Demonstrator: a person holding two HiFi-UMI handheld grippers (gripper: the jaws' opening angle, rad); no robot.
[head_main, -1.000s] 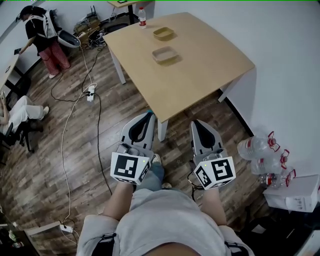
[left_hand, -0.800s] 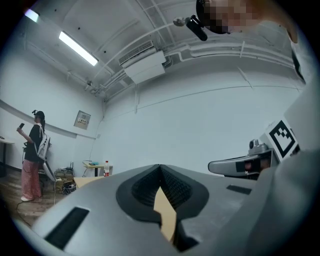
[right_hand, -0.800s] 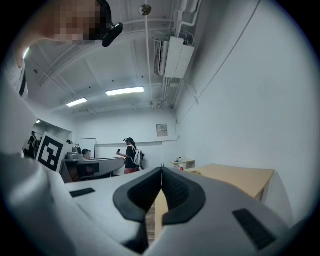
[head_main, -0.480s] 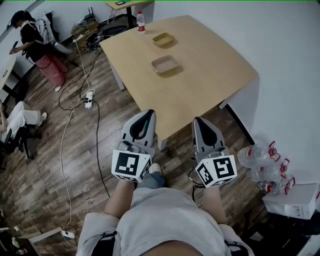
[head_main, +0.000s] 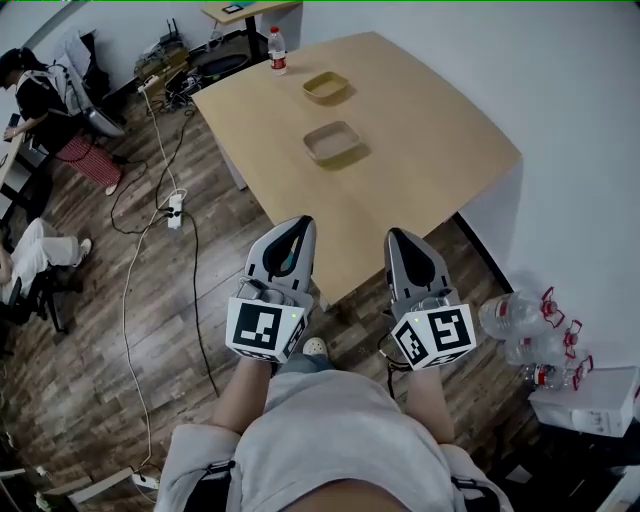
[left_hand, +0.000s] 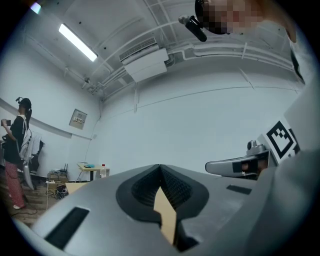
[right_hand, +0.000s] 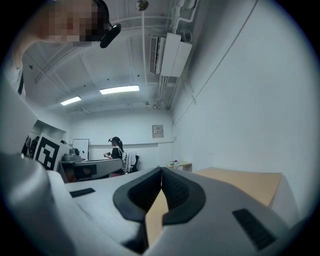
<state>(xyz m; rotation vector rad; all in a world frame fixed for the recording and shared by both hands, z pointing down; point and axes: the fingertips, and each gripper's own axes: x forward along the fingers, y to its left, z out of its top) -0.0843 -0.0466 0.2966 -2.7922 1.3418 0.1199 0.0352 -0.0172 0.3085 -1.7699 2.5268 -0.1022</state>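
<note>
I hold both grippers side by side in front of my body, just short of the near edge of a light wooden table (head_main: 420, 170). My left gripper (head_main: 297, 223) is shut with nothing between its jaws; its tips meet (left_hand: 160, 166). My right gripper (head_main: 398, 236) is likewise shut and empty, tips touching (right_hand: 161, 170). On the table stand two shallow tan containers, one nearer (head_main: 332, 143) and one farther (head_main: 326, 86), and a small bottle with a red label (head_main: 277, 50) at the far corner. Both grippers are well apart from these.
A white wall runs along the table's right side. Several plastic water bottles (head_main: 530, 325) and a white box (head_main: 590, 390) lie on the wood floor at right. Cables and a power strip (head_main: 176, 205) trail across the floor at left. One person stands (head_main: 40, 95) far left, another sits (head_main: 35, 250).
I have stepped closer to the table: the grippers' tips now reach its near edge. The standing person at far left has shifted toward the frame's edge. Both grippers stay shut.
</note>
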